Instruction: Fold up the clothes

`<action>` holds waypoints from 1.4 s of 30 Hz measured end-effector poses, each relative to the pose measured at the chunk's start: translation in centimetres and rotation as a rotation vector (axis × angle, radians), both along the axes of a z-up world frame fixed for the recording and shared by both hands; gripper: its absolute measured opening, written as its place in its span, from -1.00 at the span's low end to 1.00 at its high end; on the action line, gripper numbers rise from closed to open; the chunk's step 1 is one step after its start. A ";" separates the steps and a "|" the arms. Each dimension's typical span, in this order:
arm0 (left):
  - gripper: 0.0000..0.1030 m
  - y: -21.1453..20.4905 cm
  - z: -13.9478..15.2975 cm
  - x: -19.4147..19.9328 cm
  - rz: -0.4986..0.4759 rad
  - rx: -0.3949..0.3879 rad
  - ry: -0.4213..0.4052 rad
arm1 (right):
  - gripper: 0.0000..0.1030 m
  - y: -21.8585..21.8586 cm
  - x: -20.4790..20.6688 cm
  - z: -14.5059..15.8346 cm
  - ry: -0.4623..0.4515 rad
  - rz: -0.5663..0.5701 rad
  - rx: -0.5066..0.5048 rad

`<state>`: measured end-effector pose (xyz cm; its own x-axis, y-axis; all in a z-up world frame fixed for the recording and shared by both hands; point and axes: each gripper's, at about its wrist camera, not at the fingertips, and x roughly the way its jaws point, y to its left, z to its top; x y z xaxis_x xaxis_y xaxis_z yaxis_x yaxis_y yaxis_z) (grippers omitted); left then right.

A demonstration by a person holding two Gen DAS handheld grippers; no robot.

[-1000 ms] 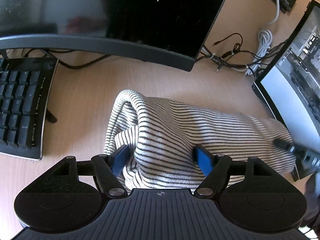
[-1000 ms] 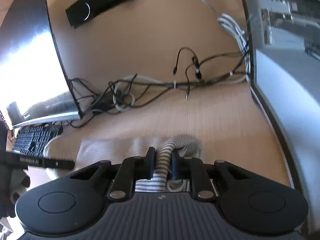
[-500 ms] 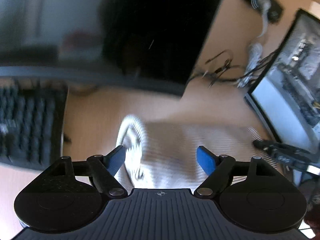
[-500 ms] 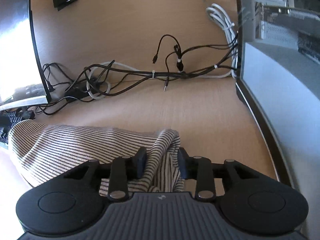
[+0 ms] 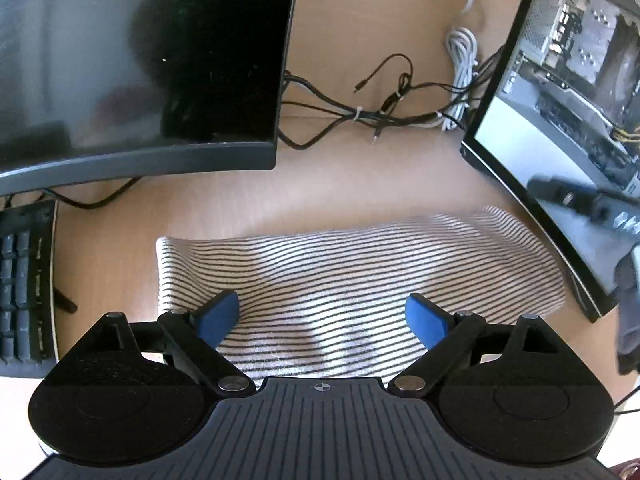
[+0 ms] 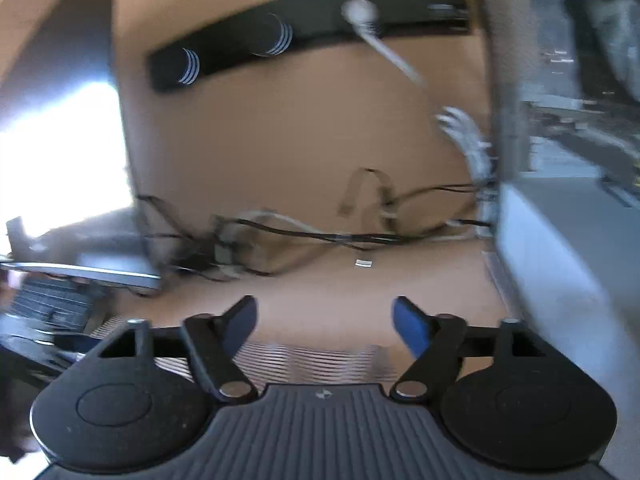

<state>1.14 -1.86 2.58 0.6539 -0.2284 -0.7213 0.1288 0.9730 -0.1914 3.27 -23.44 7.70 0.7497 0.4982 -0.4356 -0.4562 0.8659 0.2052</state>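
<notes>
Striped garment point(image 5: 352, 276) lies flat, a neat band on the desk point(image 5: 360, 184) between the two monitors. Your left gripper point(image 5: 322, 316) hovers over it, spread and empty; your right gripper point(image 6: 324, 320) is spread too. Check the edges line up before pressing. A second ago the right pinched a bunched fold; now it's released.

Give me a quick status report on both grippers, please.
Left gripper open above the white, black-striped knit garment. Right gripper open, empty. Garment flat on the wooden desk; nothing in the way.
</notes>
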 end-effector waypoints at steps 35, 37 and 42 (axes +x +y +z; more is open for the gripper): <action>0.90 2.1 0.0 -2.3 0.102 -0.043 -0.073 | 1.00 2.2 -2.0 -3.8 0.105 -0.004 -0.076; 0.91 2.1 1.0 -4.1 0.137 -0.017 -0.108 | 1.00 1.4 -3.6 -3.2 0.098 -0.036 -0.059; 0.96 2.1 2.1 -9.0 0.211 0.055 -0.165 | 1.00 0.2 -7.8 -2.6 0.163 -0.132 -0.029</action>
<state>-7.89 0.21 4.66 0.7929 -0.0381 -0.6082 -0.0529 0.9900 -0.1310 -4.53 -23.22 5.14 0.7262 0.3857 -0.5691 -0.3010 0.9226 0.2413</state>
